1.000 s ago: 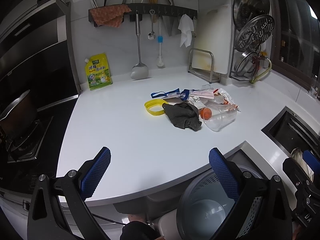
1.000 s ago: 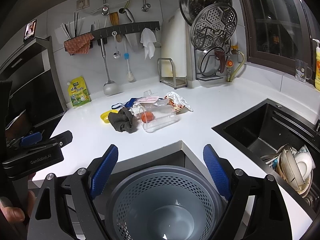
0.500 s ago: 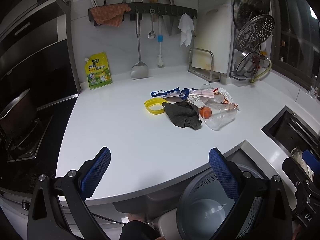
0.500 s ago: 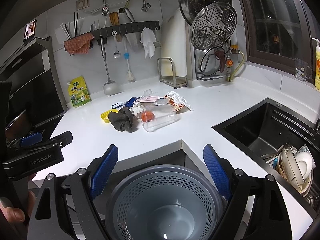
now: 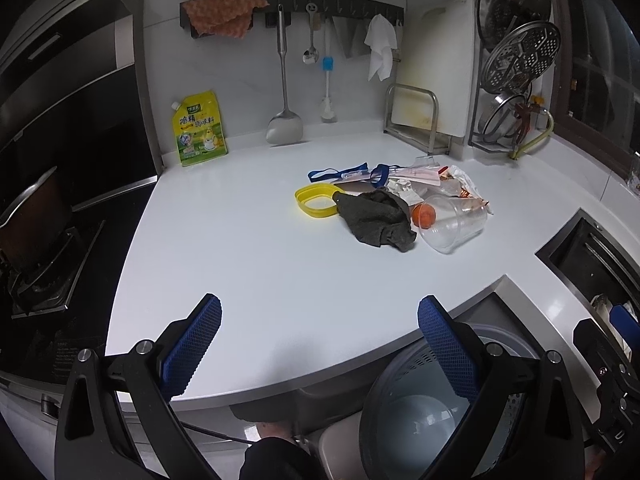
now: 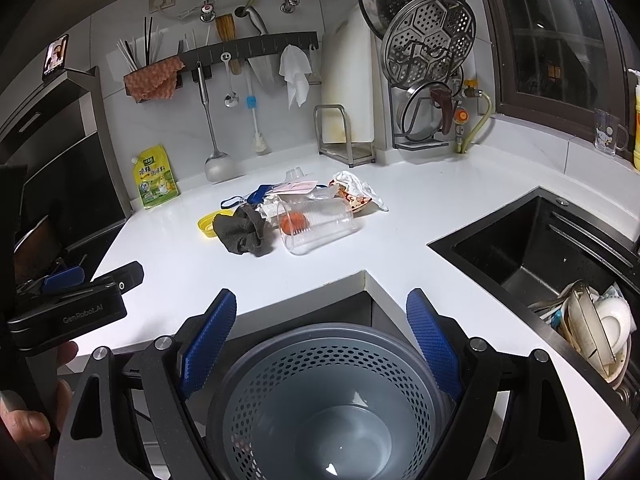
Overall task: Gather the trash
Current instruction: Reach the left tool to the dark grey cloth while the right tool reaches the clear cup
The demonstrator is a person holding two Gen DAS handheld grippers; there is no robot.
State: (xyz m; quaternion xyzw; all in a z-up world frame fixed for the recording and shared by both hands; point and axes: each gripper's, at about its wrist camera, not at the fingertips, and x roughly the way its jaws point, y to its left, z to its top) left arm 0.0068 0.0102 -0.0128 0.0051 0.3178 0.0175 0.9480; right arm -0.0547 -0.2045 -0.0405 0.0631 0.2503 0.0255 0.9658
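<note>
Two grippers with blue textured pads hang at the near edge of a white kitchen countertop (image 5: 248,248), both spread wide and holding nothing. My left gripper (image 5: 320,344) hovers over the counter's front edge; my right gripper (image 6: 320,330) sits above a grey perforated plastic waste basket (image 6: 320,396) standing below the counter, nothing visible inside it. Well beyond both, mid-counter, lies the trash pile: a crumpled dark grey cloth (image 5: 378,220) touching a yellow plastic ring-shaped lid (image 5: 316,200) on one side and, on the other, a clear plastic cup (image 6: 320,226) tipped on its side with an orange object (image 6: 294,222) seen through it. Behind these lie crumpled wrappers (image 6: 354,192) and a blue strap (image 5: 338,172). A black sink (image 6: 532,252) holding dishes opens to my right.
</note>
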